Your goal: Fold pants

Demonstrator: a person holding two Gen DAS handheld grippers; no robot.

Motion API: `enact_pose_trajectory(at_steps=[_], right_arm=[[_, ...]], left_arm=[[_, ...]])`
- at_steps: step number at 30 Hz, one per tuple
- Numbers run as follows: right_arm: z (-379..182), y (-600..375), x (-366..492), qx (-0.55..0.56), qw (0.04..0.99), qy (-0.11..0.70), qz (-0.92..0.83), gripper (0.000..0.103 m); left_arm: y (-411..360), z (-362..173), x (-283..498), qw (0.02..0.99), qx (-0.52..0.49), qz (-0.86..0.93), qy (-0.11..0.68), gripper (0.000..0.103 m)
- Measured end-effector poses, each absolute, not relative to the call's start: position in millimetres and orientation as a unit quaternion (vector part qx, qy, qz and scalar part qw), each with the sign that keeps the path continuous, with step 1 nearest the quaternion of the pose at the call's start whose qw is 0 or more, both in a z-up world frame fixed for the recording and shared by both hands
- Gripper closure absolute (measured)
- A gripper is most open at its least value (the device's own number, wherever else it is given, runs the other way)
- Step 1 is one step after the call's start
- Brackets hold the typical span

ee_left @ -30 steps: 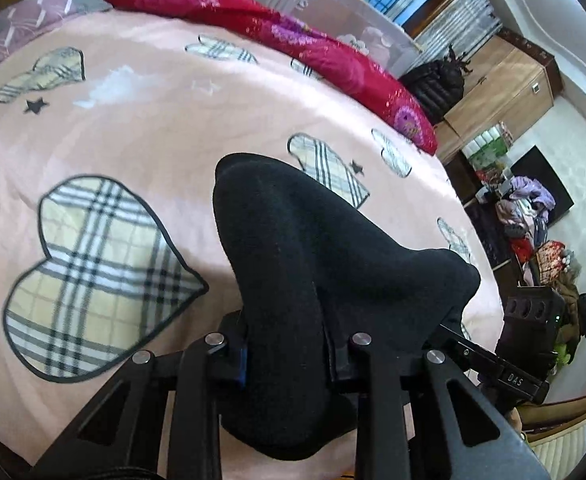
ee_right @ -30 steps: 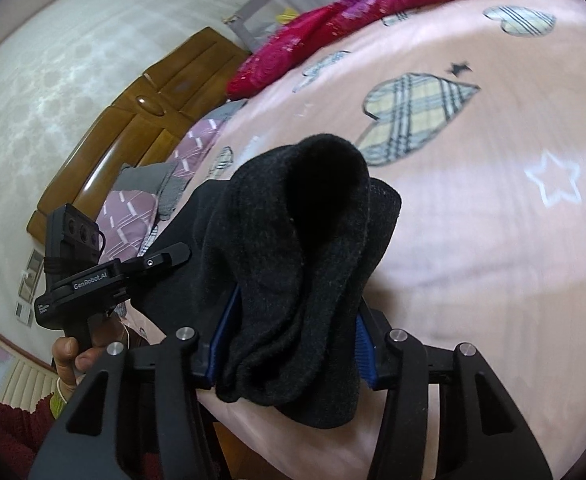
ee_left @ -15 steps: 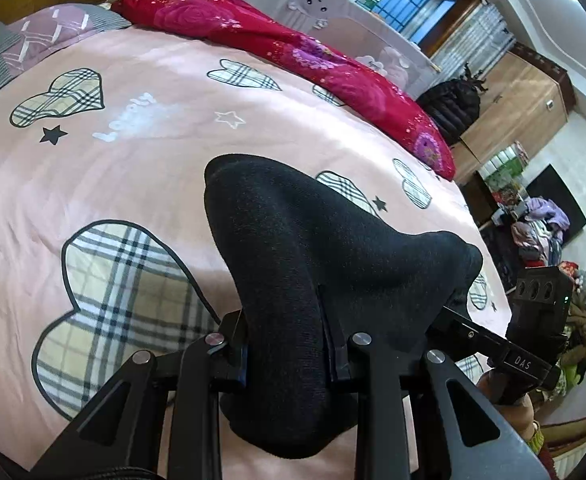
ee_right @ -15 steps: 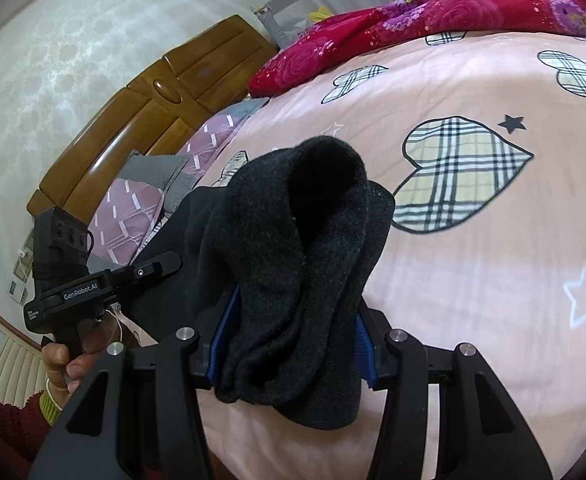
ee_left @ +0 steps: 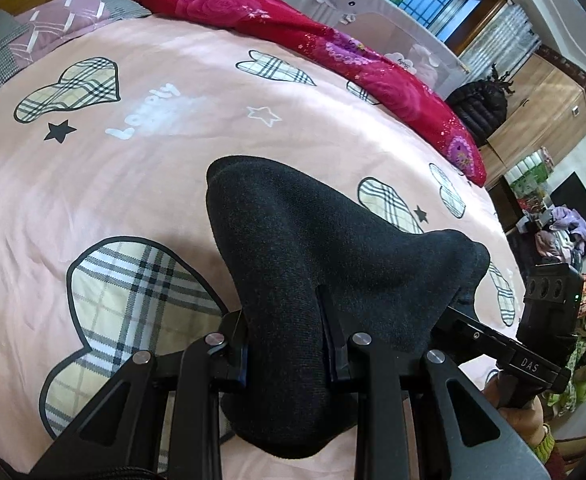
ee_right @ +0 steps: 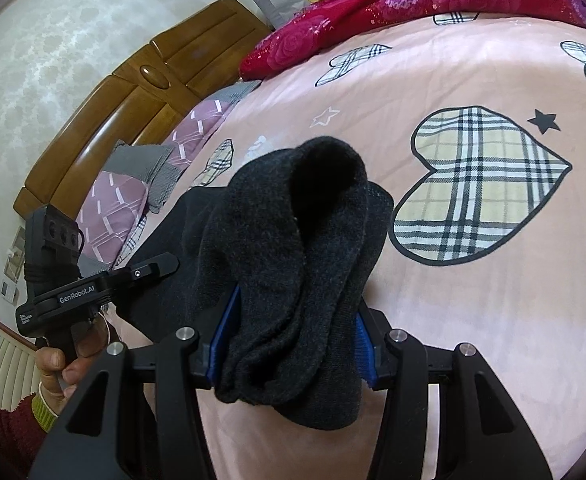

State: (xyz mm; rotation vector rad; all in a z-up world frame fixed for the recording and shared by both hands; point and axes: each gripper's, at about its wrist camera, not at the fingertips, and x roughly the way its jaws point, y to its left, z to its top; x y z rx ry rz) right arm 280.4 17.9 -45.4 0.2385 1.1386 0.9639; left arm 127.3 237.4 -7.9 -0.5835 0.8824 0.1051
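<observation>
Pants (ee_left: 325, 280) higher, between both tools' fingers

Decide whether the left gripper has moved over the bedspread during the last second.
Yes. The left gripper, shut on the black pants, has drawn back toward the bed's near edge: the red quilt looks farther away.

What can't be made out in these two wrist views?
- Left wrist view: the left tool fingertips are buried in the pants.
- Right wrist view: the right tool likewise.
- Both views: the pants' full shape and fold state are cut off by the bottom edge.
</observation>
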Motion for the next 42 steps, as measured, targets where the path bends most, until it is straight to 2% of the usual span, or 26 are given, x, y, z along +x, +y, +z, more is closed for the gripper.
enact_pose_trajectory(at_steps=[12, 17, 23, 30, 38, 42], right_arm=[[-69, 37, 290, 0.100, 0.714, 0.544, 0.430, 0.048], [-81, 34, 295, 0.098, 0.715, 0.558, 0.409, 0.039], [-93, 1, 304, 0.152, 0.724, 0.554, 0.381, 0.030], [-100, -15, 302, 0.166, 0.728, 0.554, 0.367, 0.026], [-76, -18, 290, 0.159, 0.747, 0.533, 0.364, 0.026], [-62, -16, 279, 0.146, 0.757, 0.522, 0.365, 0.022]], left_arm=[[252, -42, 133, 0.851, -0.280, 0.054, 0.441, 0.075], [253, -49, 130, 0.851, -0.269, 0.053, 0.449, 0.056], [252, -54, 125, 0.852, -0.256, 0.059, 0.453, 0.046], [253, -55, 121, 0.850, -0.260, 0.068, 0.454, 0.042], [250, -37, 102, 0.856, -0.249, 0.095, 0.444, 0.032], [244, -29, 90, 0.860, -0.238, 0.104, 0.440, 0.031]])
